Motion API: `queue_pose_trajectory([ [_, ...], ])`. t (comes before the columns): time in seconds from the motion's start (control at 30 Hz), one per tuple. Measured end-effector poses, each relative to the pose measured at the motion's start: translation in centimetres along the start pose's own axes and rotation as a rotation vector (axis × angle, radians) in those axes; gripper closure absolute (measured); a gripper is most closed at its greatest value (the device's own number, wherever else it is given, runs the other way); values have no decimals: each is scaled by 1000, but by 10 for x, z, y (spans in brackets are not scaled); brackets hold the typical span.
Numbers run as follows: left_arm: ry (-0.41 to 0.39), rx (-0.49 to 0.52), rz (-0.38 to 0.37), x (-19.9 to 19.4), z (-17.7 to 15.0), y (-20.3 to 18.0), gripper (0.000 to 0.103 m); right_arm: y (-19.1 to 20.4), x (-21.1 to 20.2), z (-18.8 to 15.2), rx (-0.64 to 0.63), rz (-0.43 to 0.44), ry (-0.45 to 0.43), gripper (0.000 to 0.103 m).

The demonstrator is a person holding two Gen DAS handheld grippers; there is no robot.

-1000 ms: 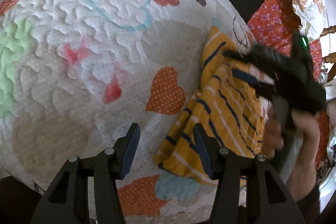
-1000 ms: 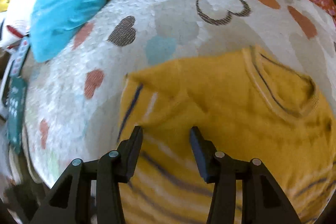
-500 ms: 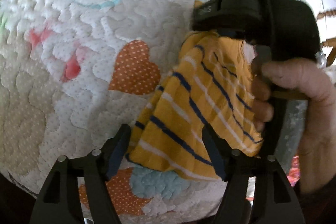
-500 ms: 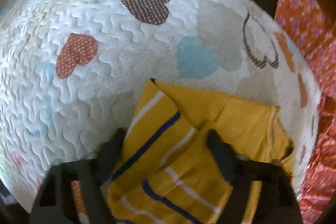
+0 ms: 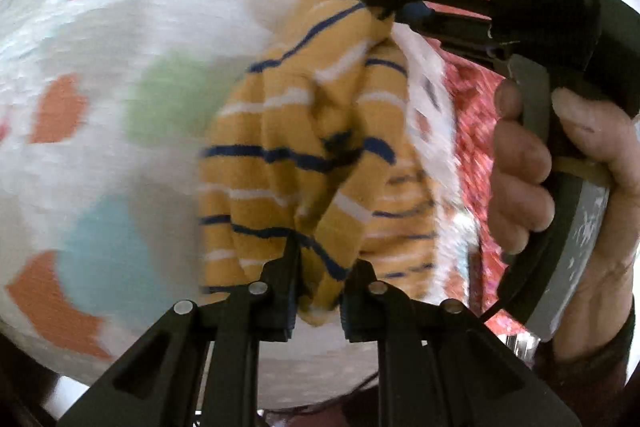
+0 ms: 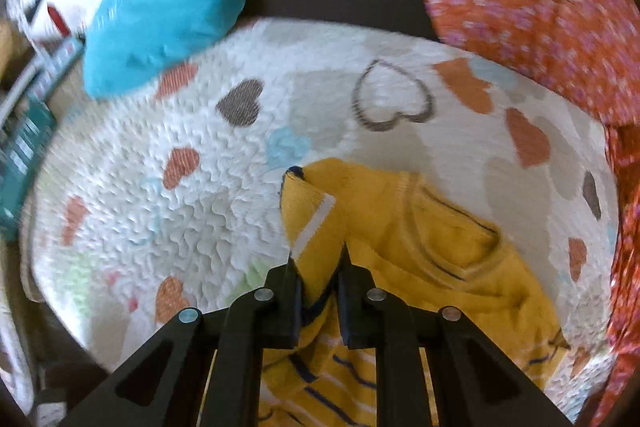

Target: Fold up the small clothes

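Both tongs pinch the yellow striped shirt (image 5: 304,155): left tongs (image 5: 318,291) clamped on a bunched lower edge, right tongs (image 6: 318,283) clamped on a sleeve or shoulder corner near the collar. Shirt hangs crumpled between them, partly lifted off the heart-print quilt (image 6: 208,211). No neat fold visible yet; judging by that, folding is at an early stage. Blue garment (image 6: 160,23) lies beyond, looks unfolded.
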State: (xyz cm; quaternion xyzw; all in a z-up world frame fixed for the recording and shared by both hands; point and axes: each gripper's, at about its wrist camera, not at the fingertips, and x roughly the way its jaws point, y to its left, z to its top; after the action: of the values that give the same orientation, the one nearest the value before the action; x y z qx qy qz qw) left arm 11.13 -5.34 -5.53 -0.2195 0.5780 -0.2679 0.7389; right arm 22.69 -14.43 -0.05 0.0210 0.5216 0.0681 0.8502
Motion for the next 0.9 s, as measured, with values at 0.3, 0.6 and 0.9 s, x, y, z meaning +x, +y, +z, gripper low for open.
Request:
queue_pose_trajectory([
  [0.3,161,258,-19,92,-38,-134,83,-190,-35,-47,281,-73,-42,90],
  [0.6,164,311,25,56,-53,-114,58,-279,-40,-106,528,-87,-107,66],
  [0.9,46,170,254,27,-43,-42,58,-227,-84,-164,494,271,-194,67],
])
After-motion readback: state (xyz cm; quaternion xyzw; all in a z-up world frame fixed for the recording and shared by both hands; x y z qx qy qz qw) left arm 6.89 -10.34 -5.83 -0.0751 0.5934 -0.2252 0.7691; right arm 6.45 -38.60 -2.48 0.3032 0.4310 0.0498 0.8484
